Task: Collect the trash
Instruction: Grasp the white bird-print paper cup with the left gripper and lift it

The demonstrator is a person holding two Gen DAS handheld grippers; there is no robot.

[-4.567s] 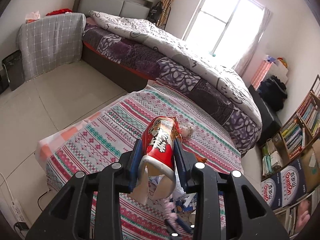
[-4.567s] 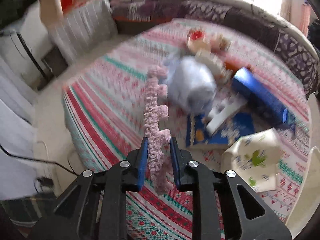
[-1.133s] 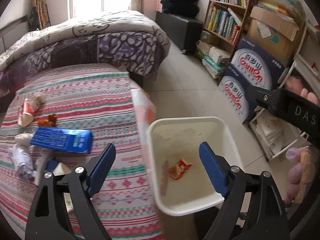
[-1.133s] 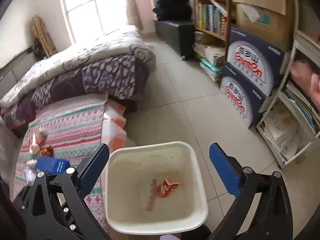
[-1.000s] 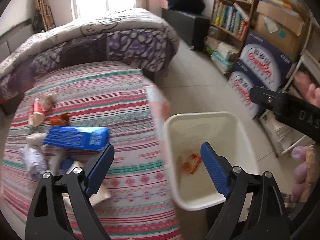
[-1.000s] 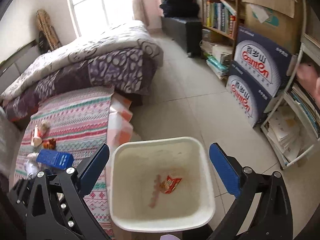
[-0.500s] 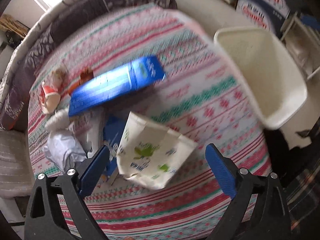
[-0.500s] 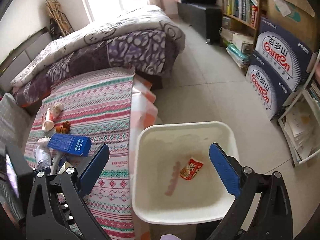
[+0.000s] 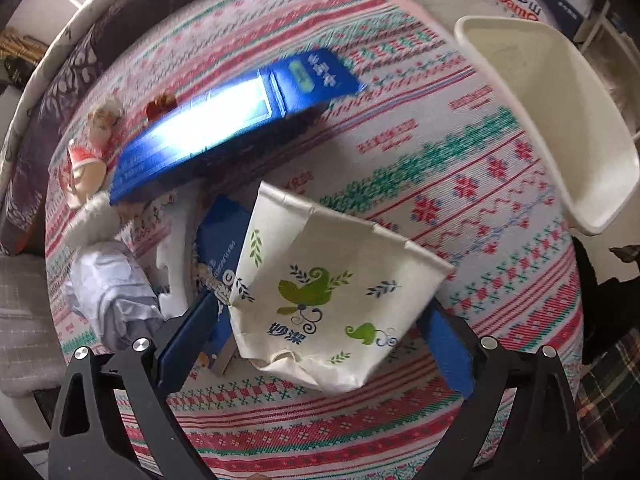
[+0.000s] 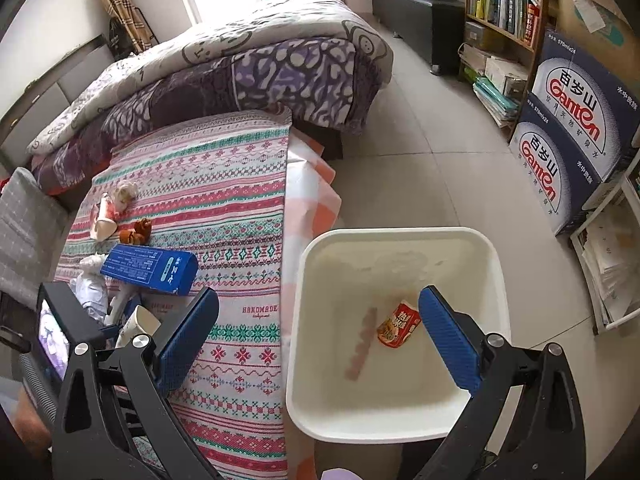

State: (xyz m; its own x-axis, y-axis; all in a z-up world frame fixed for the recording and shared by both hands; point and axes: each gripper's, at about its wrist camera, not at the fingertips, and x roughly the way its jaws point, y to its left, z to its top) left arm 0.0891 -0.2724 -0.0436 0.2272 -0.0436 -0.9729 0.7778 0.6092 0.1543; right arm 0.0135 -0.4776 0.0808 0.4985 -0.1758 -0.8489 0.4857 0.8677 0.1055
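1. A white paper bag (image 9: 336,304), printed with green leaf motifs and blue Chinese characters, is lying on its side on the striped tabletop (image 9: 460,184); it is sitting between the spread blue pads of the left gripper (image 9: 316,344), and whether the pads are touching it cannot be told.
2. The left gripper is standing released, holding nothing.
3. Just left of the bag, a flat blue packet (image 9: 222,236) with unreadable white print is lying partly under it, and a crumpled white plastic bag (image 9: 108,292) is sitting beside that.
4. Farther off, a long blue box (image 9: 236,120) with blurred white characters is lying on the cloth, glare washing out its top face; a red-and-white wrapper (image 9: 78,168) is lying at the far left.
5. The white bin (image 10: 400,328) is standing off the tabletop's right edge; inside it, a red snack packet (image 10: 398,326) with Chinese lettering and a pink strip (image 10: 360,344) are resting on the bottom.
6. The right gripper (image 10: 316,344) is hanging released over the bin's left rim, empty.
7. The cloth is reading "HANDMADE" (image 10: 259,309) near that gripper.
8. Two cartons (image 10: 576,120) marked "Ganten" are stacked at the far right on the floor.
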